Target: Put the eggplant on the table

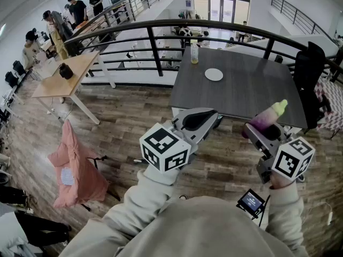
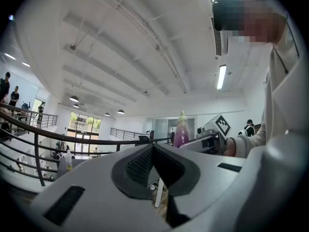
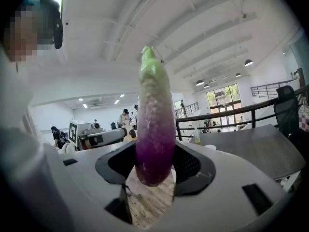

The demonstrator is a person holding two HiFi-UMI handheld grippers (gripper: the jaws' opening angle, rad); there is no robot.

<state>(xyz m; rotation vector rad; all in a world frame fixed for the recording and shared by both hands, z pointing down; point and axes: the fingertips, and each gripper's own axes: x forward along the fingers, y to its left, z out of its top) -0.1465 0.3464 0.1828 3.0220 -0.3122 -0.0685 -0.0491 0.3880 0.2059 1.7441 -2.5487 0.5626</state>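
Before the grey table over plank floor, right claw grips eggplant; left claw closed.

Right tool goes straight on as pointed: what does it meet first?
Probably the grey table, at its near edge: the right tool, holding the eggplant, points at it. Height is unclear.

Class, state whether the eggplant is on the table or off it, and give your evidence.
Off it. The right tongs clamp the eggplant upright in the air, wooden floor below it, grey table beyond.
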